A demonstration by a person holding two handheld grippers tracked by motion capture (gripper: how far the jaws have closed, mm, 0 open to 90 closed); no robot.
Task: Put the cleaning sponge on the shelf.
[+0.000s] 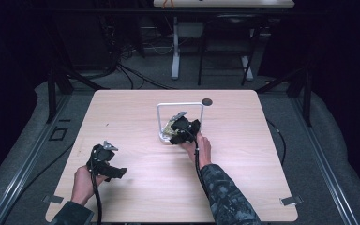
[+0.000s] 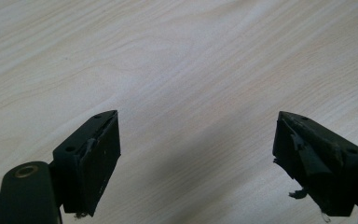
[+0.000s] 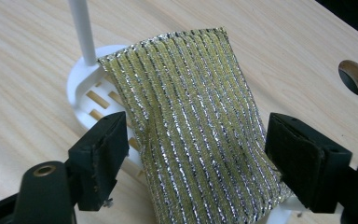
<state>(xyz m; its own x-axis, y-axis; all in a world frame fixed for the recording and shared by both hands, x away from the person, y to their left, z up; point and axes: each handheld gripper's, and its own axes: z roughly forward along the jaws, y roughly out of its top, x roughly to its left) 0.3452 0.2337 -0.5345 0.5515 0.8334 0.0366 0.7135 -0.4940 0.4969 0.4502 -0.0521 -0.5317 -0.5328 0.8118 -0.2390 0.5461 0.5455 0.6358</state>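
Here the right gripper (image 3: 193, 154) is sitting with its jaws spread wide on either side of a yellow-and-silver striped sponge (image 3: 196, 126) — no pad is touching it. The sponge is lying on the slotted base of a white rack (image 3: 81, 86), near the far middle of the wooden table (image 1: 136, 187). The left gripper (image 2: 196, 163) is hovering open over bare wood — well apart, at the near left.

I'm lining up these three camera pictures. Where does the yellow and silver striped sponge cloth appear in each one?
High view: the sponge cloth is mid-table, in the white rack, partly behind the right gripper.
Right gripper view: it lies centre frame between the open jaws, over the rack's slotted base.
Left gripper view: not in it.
Shared landmark: the table's round hole.
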